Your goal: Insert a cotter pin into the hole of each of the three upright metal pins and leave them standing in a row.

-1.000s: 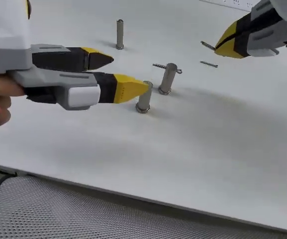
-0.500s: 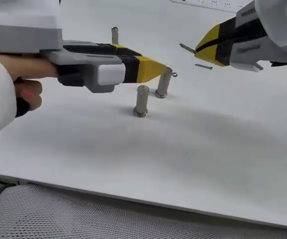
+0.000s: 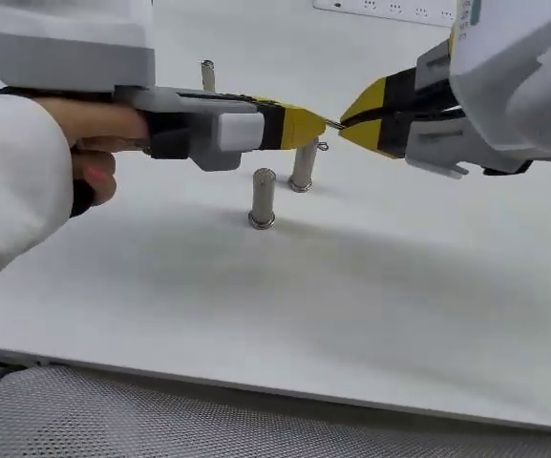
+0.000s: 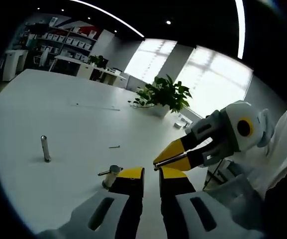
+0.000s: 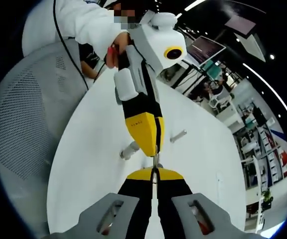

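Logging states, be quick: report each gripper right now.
Left gripper: jaws nearly together at the cotter pin's free end; grip cannot be told.
Right gripper: closed, holding the cotter pin.

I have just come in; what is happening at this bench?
A person holds two grippers over a white bench. The right gripper holds a cotter pin by one end, and the left gripper meets its other end. The middle pin of three upright metal pins already carries a second cotter pin; the near pin and far pin look bare.
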A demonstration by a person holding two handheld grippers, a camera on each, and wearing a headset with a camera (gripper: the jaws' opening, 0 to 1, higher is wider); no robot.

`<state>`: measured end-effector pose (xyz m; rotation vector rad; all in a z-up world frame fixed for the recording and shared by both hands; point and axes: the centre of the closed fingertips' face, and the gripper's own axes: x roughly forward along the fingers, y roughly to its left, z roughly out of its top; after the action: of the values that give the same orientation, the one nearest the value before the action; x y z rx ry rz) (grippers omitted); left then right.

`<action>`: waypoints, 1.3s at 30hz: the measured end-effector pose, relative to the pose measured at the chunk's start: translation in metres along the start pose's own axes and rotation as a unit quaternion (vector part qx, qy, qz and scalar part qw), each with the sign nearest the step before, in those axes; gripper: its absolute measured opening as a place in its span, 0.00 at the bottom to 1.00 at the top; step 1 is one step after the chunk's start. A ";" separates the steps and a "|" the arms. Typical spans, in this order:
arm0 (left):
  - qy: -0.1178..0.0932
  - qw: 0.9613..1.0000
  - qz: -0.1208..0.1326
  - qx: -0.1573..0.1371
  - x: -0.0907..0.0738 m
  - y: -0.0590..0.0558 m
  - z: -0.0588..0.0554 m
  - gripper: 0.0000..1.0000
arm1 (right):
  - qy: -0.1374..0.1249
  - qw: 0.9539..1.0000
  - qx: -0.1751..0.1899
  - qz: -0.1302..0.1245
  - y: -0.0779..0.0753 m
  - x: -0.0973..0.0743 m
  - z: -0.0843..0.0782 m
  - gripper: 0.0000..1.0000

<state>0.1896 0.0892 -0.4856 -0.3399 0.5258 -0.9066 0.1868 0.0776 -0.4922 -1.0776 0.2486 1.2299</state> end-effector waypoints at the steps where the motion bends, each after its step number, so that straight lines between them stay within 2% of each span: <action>1: 0.000 1.000 -0.001 0.000 0.000 0.000 0.000 0.08 | -0.001 1.000 -0.002 -0.002 0.000 0.000 0.001 0.00; 10: -0.006 1.000 -0.009 -0.001 0.005 -0.004 0.002 0.00 | -0.004 1.000 -0.012 -0.005 0.001 0.001 0.005 0.00; 20: 0.005 1.000 -0.015 -0.003 0.006 -0.006 -0.002 0.00 | -0.006 1.000 -0.023 0.001 0.004 0.000 0.009 0.00; 29: 0.006 1.000 -0.024 -0.007 0.004 -0.006 0.000 0.00 | -0.011 1.000 -0.022 0.002 0.005 -0.002 0.011 0.00; 31: -0.001 0.999 -0.018 -0.038 0.004 -0.005 0.002 0.00 | -0.011 1.000 -0.024 -0.001 0.004 -0.003 0.012 0.00; 33: -0.003 0.999 -0.016 -0.033 0.004 -0.005 0.002 0.00 | -0.011 1.000 -0.023 -0.001 0.002 -0.003 0.012 0.00; 34: -0.004 1.000 -0.015 -0.021 0.004 -0.006 0.003 0.00 | -0.012 1.000 -0.021 0.000 0.002 -0.003 0.012 0.00; 39: 0.004 1.000 -0.015 -0.002 0.003 -0.008 0.001 0.00 | -0.015 1.000 -0.021 0.008 0.005 -0.003 0.012 0.00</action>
<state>0.1865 0.0823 -0.4822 -0.3481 0.5311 -0.9359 0.1773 0.0851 -0.4866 -1.0941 0.2099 1.2682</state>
